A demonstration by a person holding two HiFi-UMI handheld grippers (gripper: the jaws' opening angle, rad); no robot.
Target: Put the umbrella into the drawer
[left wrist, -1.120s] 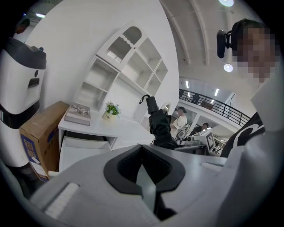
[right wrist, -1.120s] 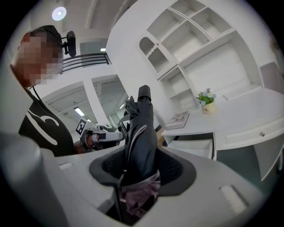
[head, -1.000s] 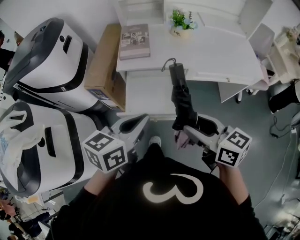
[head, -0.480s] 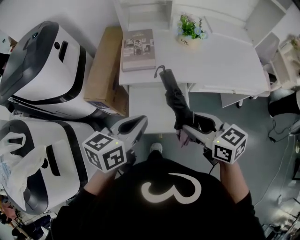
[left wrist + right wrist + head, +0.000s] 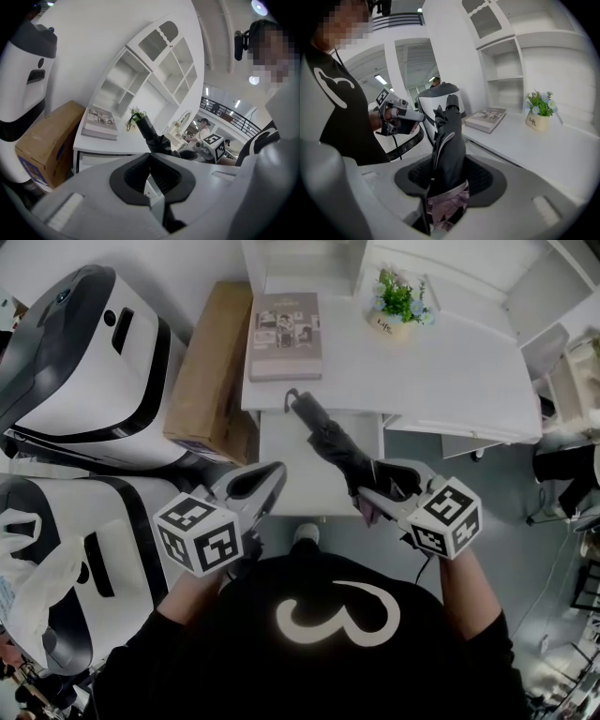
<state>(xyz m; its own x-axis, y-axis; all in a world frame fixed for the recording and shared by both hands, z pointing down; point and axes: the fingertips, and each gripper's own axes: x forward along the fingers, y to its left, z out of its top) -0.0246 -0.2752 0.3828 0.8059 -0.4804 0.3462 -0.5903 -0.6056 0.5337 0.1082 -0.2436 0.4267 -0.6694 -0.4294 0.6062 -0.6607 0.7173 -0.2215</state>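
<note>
A folded black umbrella slants from my right gripper up and left, its strap end over the front edge of the white desk. The right gripper is shut on the umbrella's lower part, where pinkish fabric bunches between the pads. In the right gripper view the umbrella stands straight up from the jaws. Below it is the white drawer unit under the desk; whether it is pulled out I cannot tell. My left gripper is beside the unit's left edge, shut and empty. The left gripper view shows the umbrella just beyond it.
On the desk lie a book and a small potted plant, with white shelves behind. A cardboard box stands left of the desk. Two large white-and-black machines fill the left side. A grey floor lies to the right.
The umbrella has tilted, its strap end swinging left and lower towards the drawer unit. Both grippers have shifted forward and a little down. Both jaws look unchanged.
</note>
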